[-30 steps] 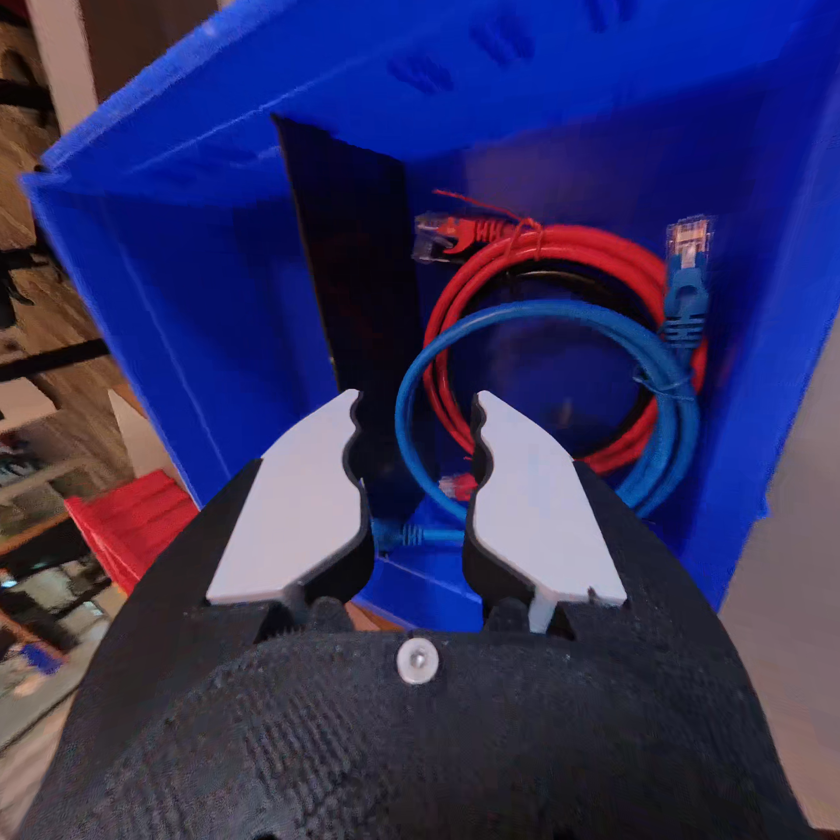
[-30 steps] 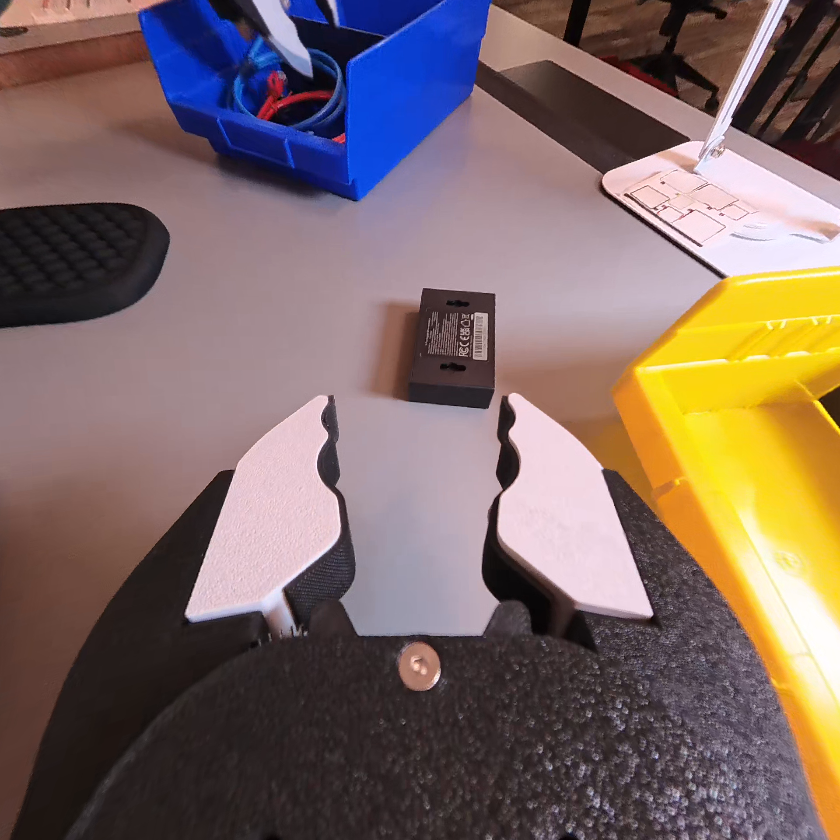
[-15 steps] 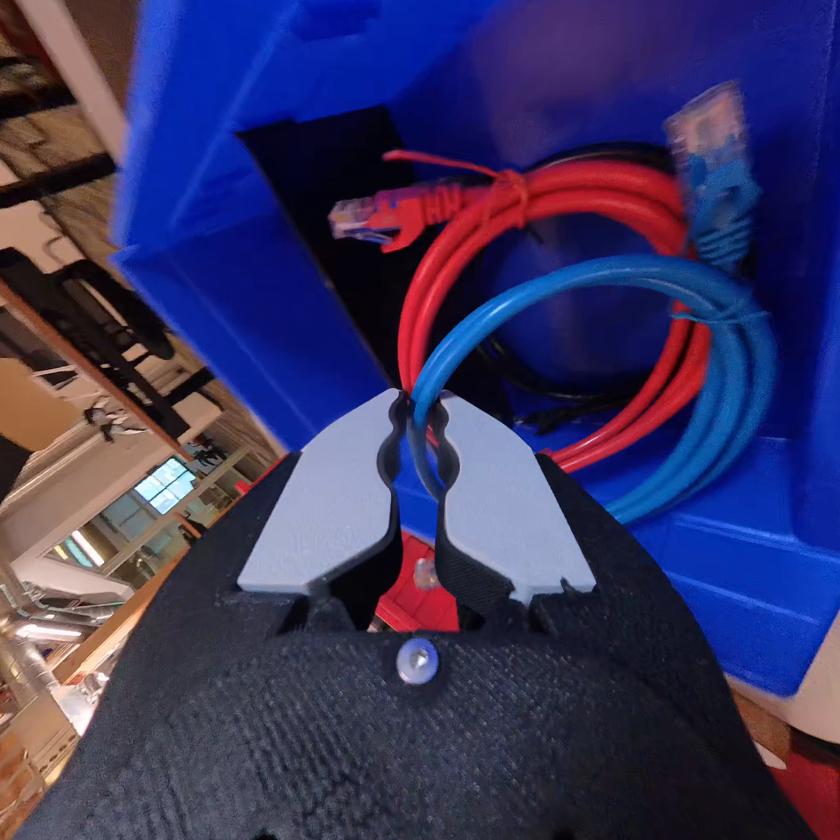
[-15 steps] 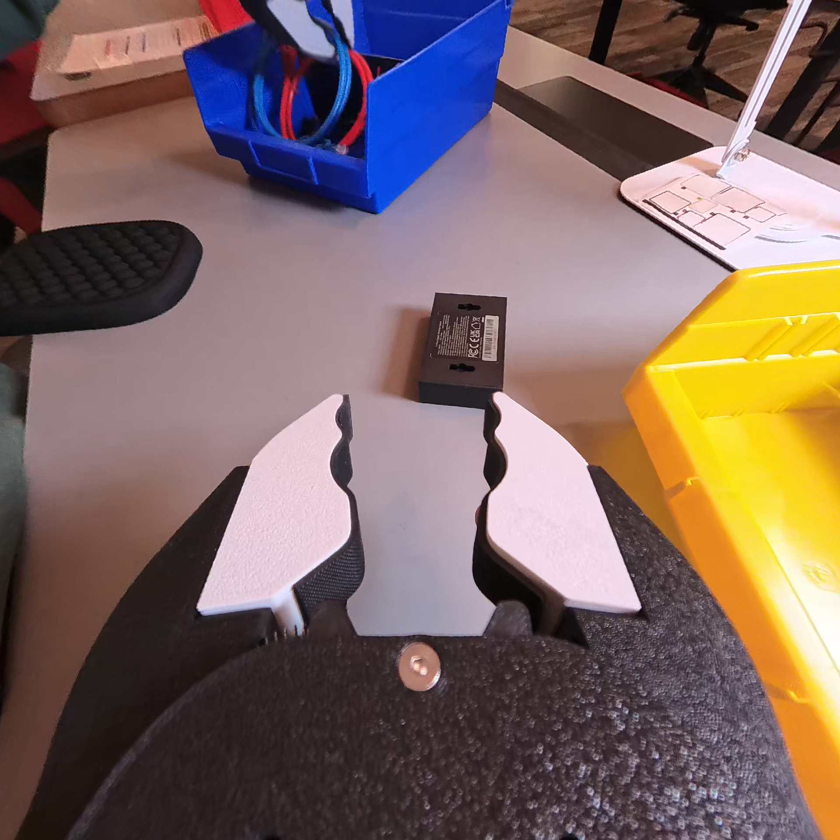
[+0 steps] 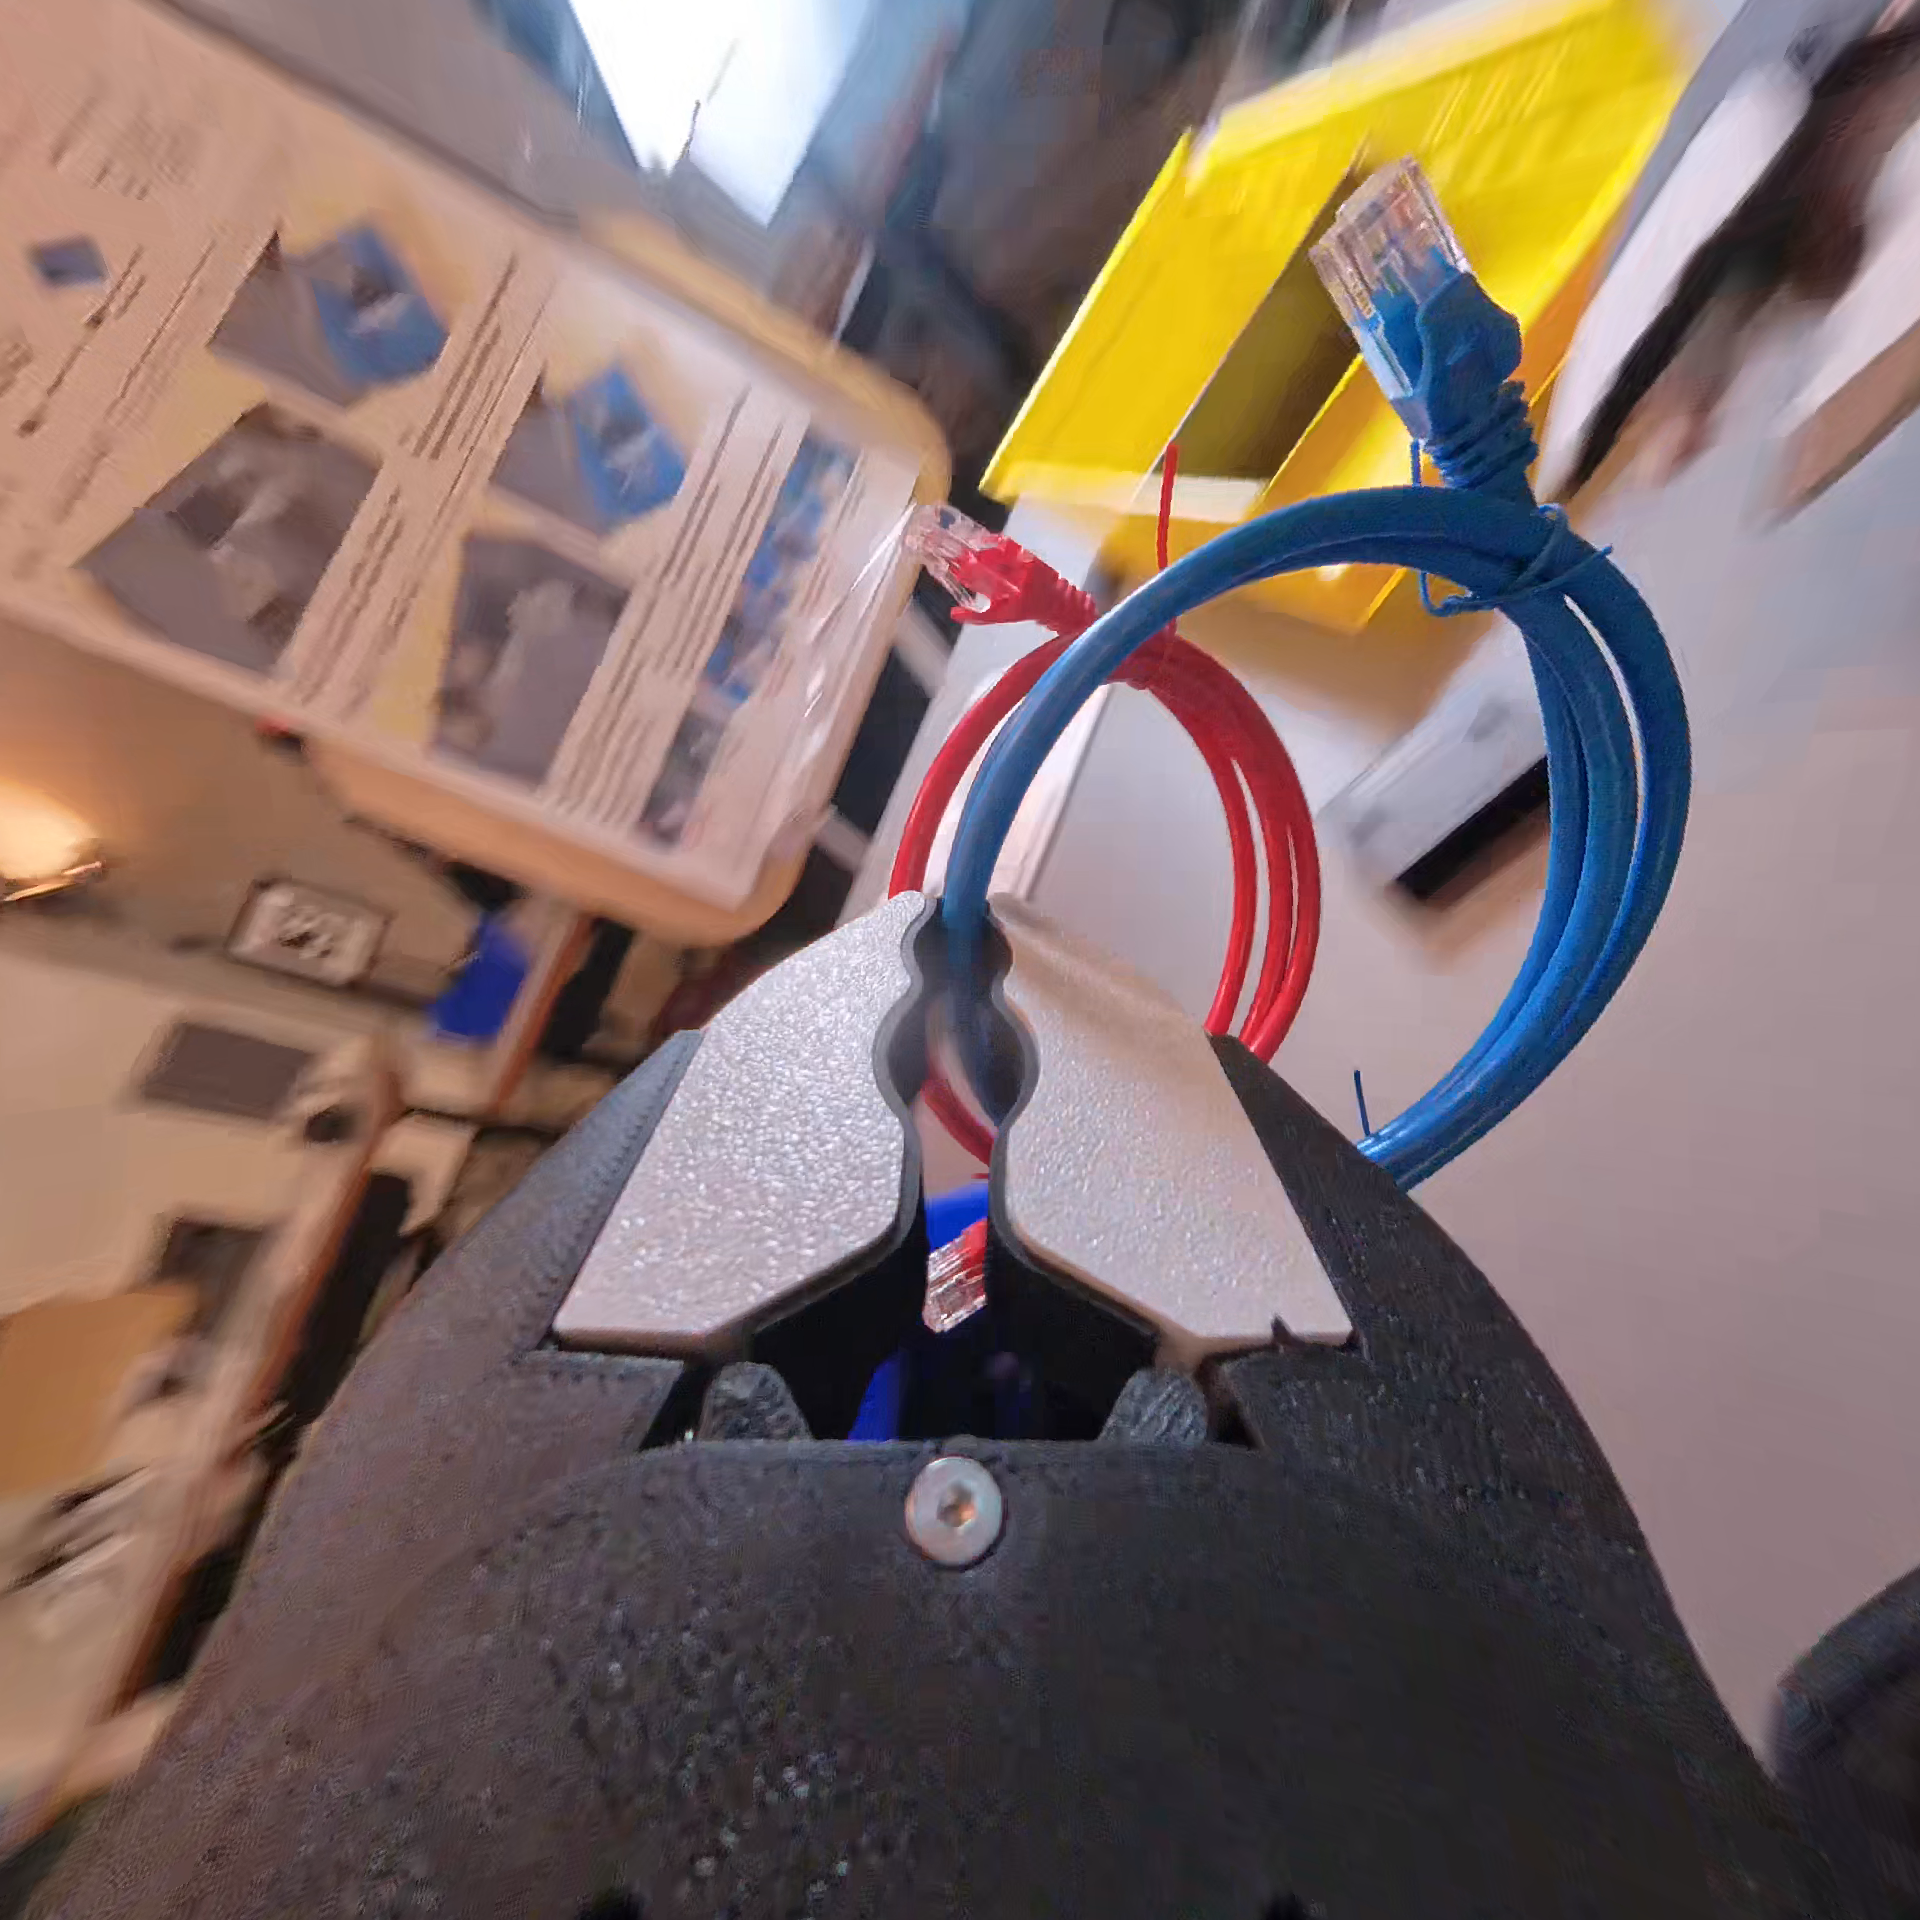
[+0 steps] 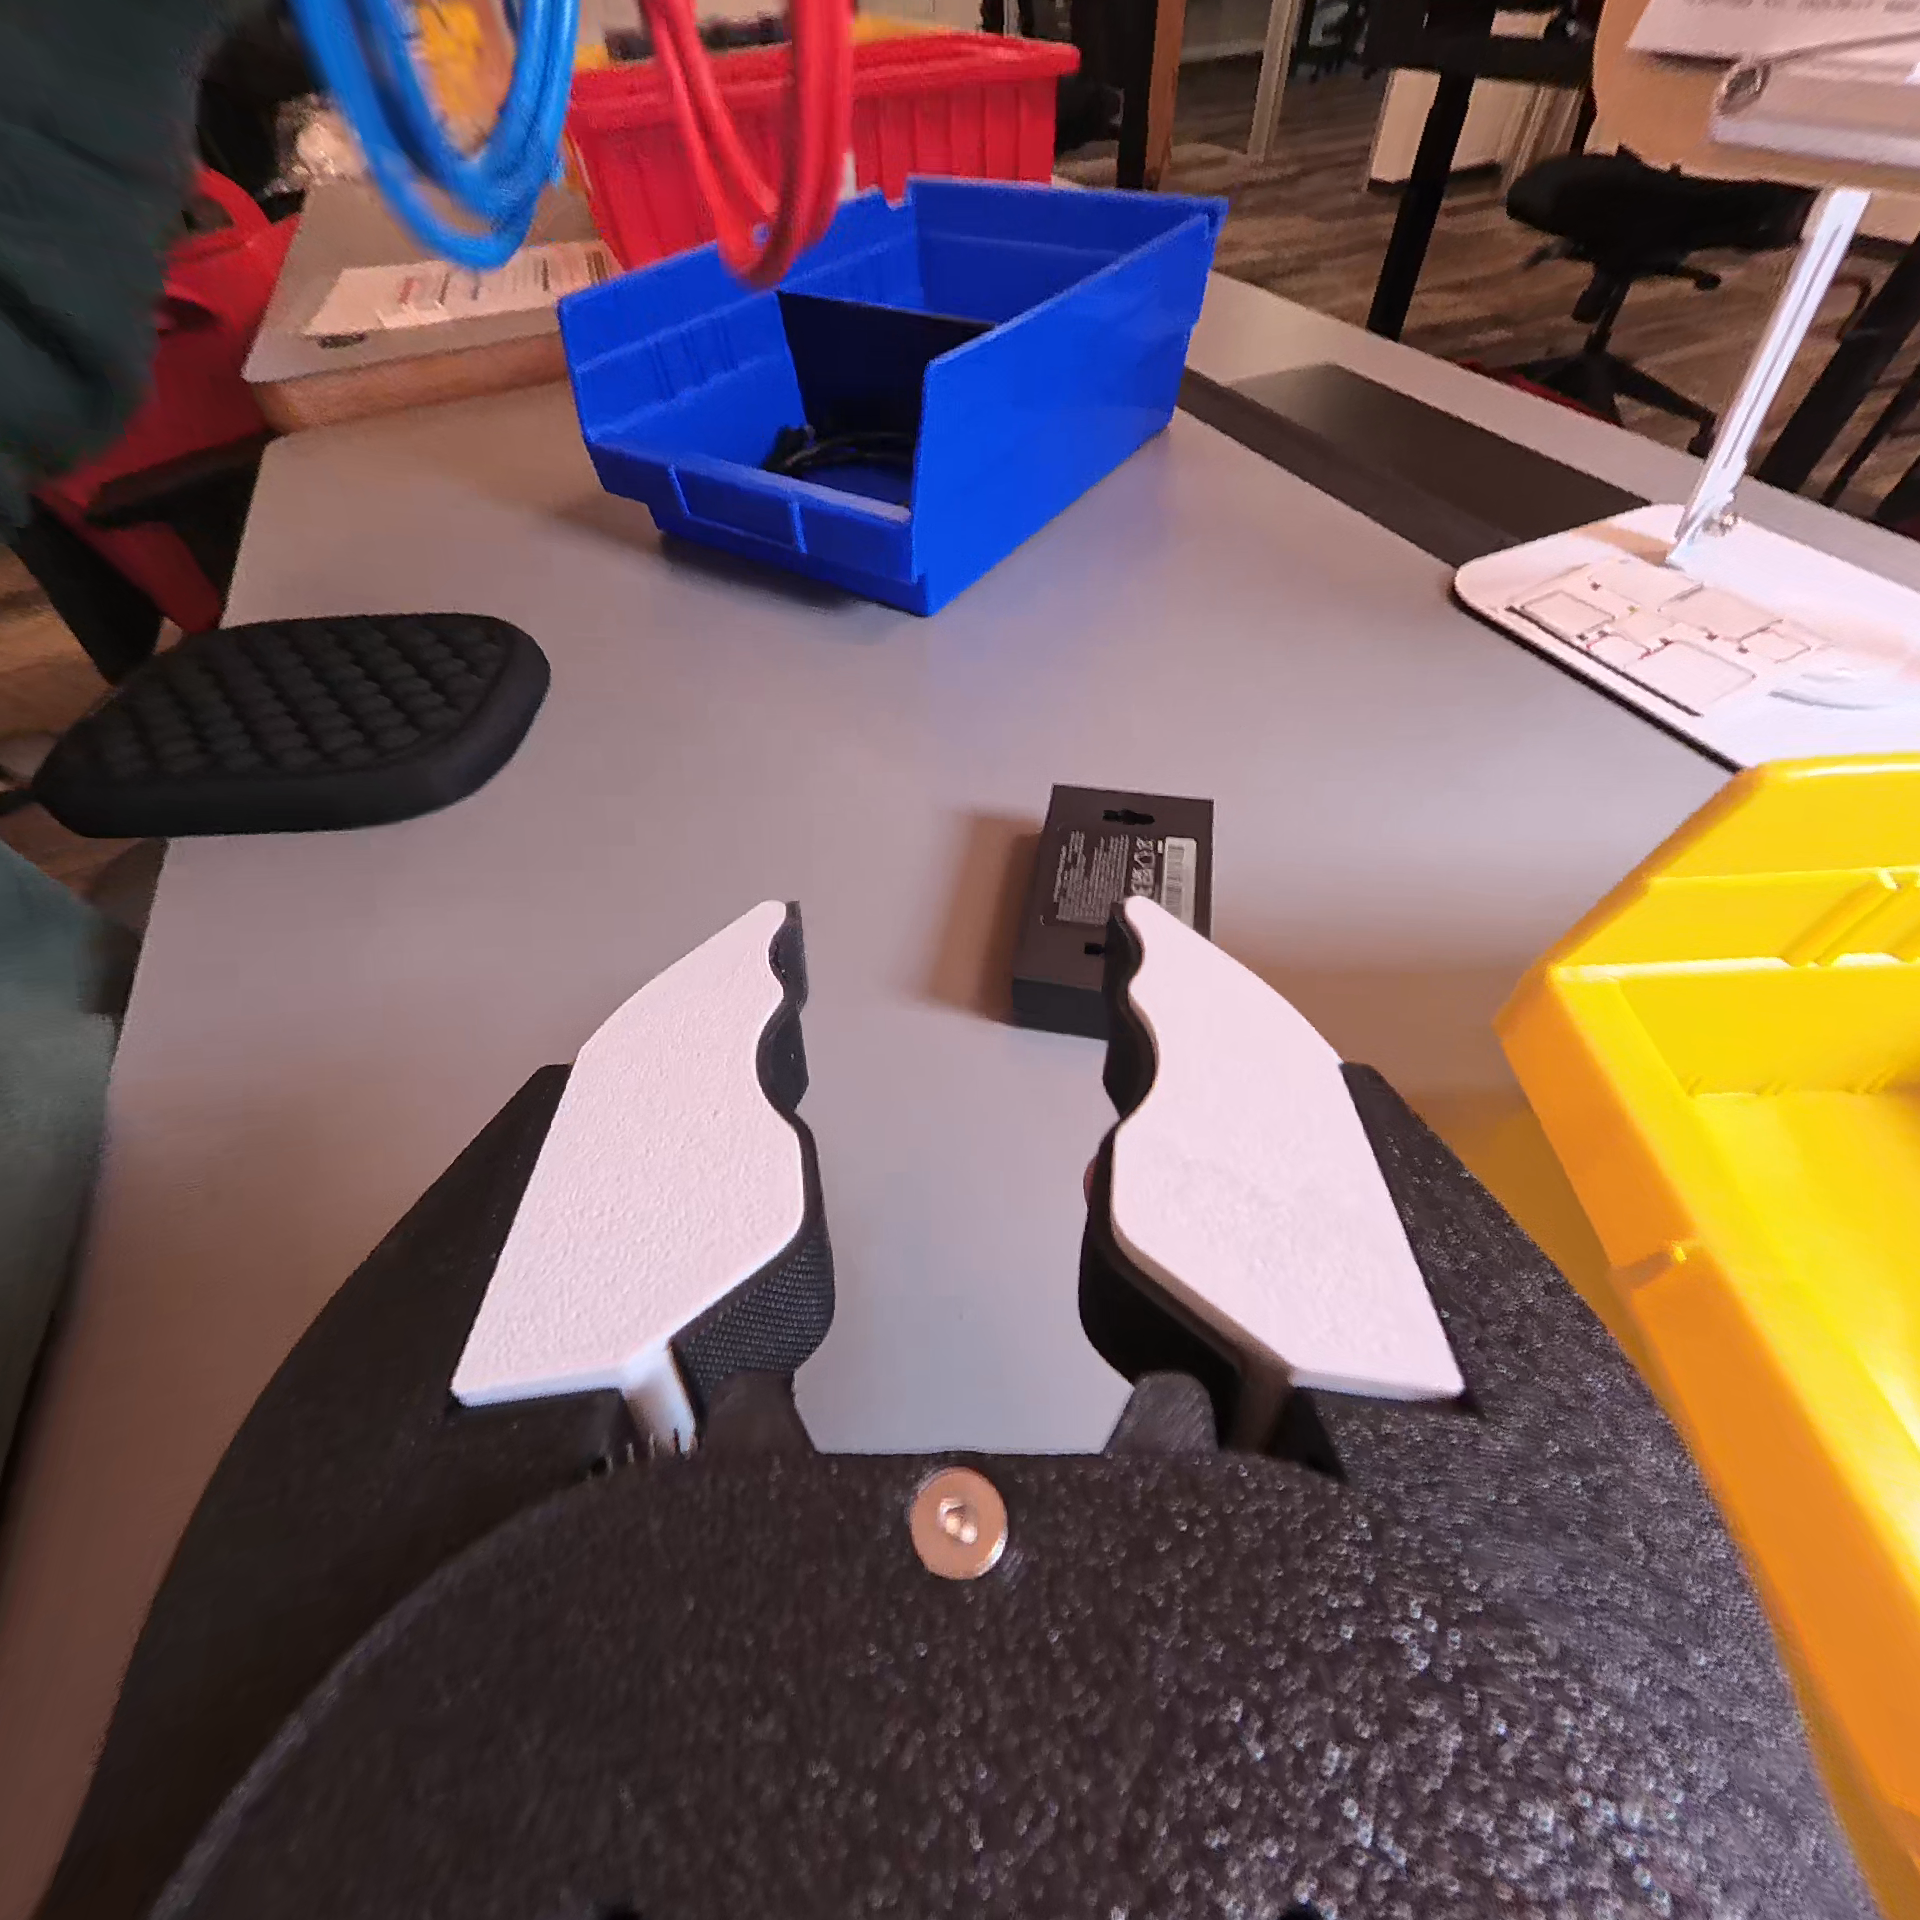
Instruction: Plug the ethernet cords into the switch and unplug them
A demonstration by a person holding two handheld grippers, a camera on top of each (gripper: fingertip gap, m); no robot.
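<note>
Left wrist view shows the left gripper (image 5: 961,925) with its fingers closed on the blue cord (image 5: 1590,831) and the red cord (image 5: 1262,831), both coils pinched near the tips and lifted into the air, fanning out toward 1 o'clock. Only this view shows the plugs: the blue cord's clear plug (image 5: 1387,260) points up at 1 o'clock, a red one (image 5: 951,551) points toward 11 o'clock, and another clear plug (image 5: 956,1288) hangs in the gap behind the fingers. Its background is blurred. Right wrist view shows the same coils only as blurred loops at 11 o'clock, blue cord (image 6: 468,135) beside red cord (image 6: 758,135), hanging above the blue bin (image 6: 997,416). It alone shows the grey bench (image 6: 727,748), with the black switch (image 6: 1101,894) lying flat just ahead of the right gripper (image 6: 951,925), partly hidden behind the right-hand fingertip. That gripper's fingers are spread open, holding nothing. A black cable (image 6: 842,457) lies in the blue bin. A yellow bin (image 6: 1714,1039) sits at 3 o'clock, a black textured pad (image 6: 291,717) at 9 o'clock, and a white lamp base (image 6: 1683,623) at 2 o'clock.
</note>
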